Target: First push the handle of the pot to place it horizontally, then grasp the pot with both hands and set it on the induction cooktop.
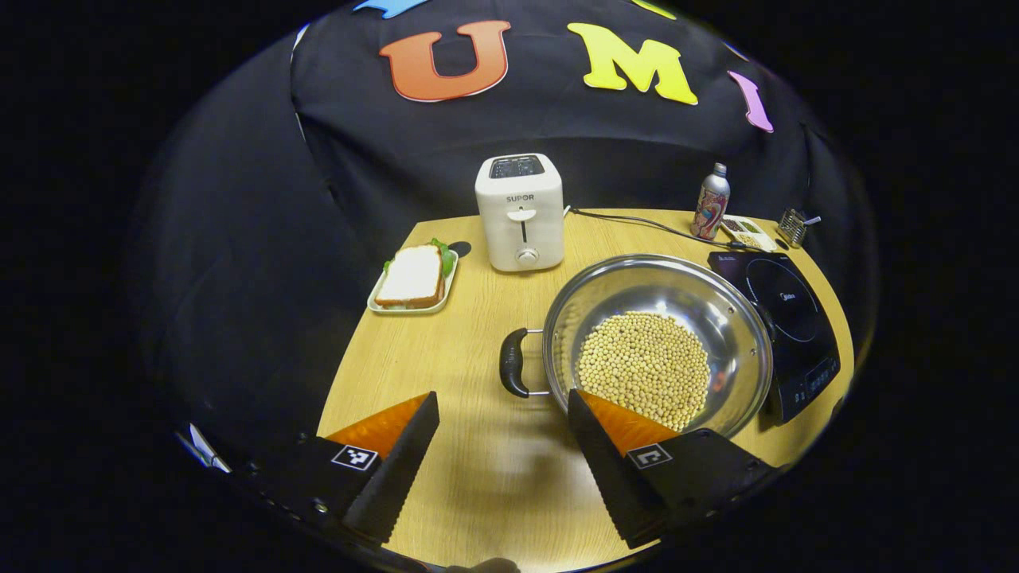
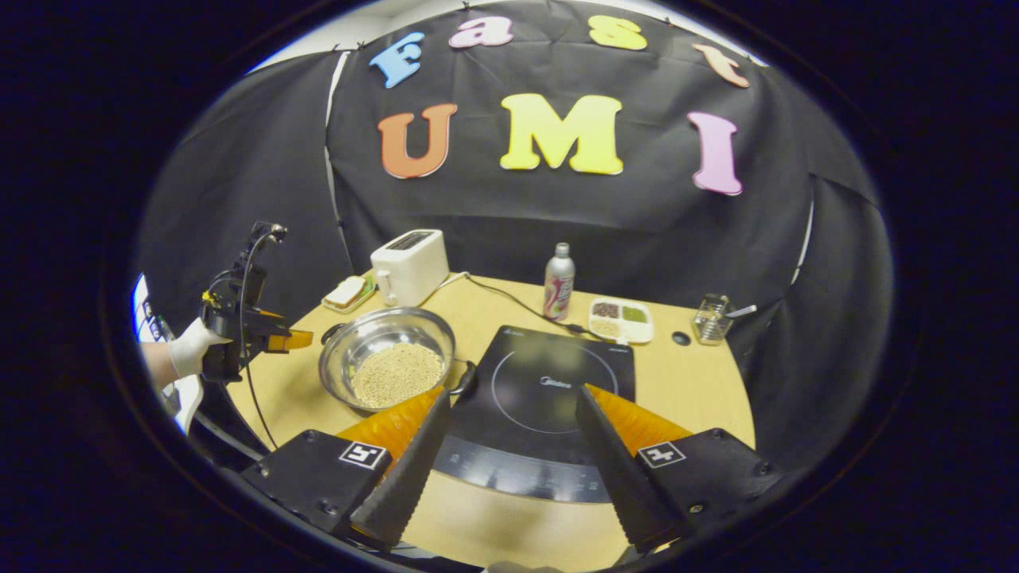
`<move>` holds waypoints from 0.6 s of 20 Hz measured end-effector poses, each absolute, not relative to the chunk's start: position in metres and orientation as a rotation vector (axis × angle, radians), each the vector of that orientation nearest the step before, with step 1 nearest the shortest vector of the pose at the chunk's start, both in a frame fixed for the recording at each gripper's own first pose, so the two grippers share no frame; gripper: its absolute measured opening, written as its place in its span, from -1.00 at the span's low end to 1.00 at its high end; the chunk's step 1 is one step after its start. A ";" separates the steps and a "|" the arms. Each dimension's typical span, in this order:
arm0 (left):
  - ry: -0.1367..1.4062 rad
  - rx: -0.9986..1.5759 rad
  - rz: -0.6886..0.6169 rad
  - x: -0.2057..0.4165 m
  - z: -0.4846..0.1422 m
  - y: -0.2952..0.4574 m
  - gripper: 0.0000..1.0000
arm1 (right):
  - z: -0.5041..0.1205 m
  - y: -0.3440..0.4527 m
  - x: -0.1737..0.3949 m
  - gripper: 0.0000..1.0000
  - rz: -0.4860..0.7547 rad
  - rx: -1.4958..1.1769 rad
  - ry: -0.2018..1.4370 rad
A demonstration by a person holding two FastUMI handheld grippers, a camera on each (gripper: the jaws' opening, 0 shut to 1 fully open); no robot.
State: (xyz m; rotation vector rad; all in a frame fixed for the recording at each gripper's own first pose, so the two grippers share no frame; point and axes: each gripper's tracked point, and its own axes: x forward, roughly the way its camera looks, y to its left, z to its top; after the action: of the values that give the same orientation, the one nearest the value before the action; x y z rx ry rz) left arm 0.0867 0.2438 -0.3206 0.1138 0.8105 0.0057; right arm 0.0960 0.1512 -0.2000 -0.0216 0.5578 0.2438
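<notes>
A steel pot [image 1: 637,278] holding soybeans [image 1: 645,366] stands on the wooden table, just left of the black induction cooktop [image 1: 788,314]. One black pot handle [image 1: 512,362] points toward my left gripper [image 1: 503,395], which hovers open just short of it, its right finger over the pot's near rim. In the right gripper view, my right gripper [image 2: 513,390] is open above the near part of the cooktop [image 2: 549,382], with the pot [image 2: 350,350] to its left. The pot's other handle [image 2: 466,378] lies by the cooktop's edge. The left gripper [image 2: 275,341] is farther off, in a gloved hand [image 2: 187,354].
A white toaster [image 1: 520,211] stands at the back, its cable running right. A sandwich on a small tray [image 1: 414,278] sits at the left. A drink bottle [image 1: 711,203], a divided dish of grains [image 1: 744,232] and a small glass holder [image 1: 792,227] line the back right.
</notes>
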 end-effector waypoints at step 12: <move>0.891 0.131 -0.022 0.147 -0.372 0.235 0.94 | -0.336 0.241 0.203 0.90 0.204 0.073 0.911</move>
State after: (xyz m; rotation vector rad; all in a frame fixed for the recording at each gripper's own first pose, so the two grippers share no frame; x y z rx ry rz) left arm 0.1473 0.2349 -0.3717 0.1305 0.8912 -0.0216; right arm 0.2029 0.2406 -0.3358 0.0733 0.9108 0.2045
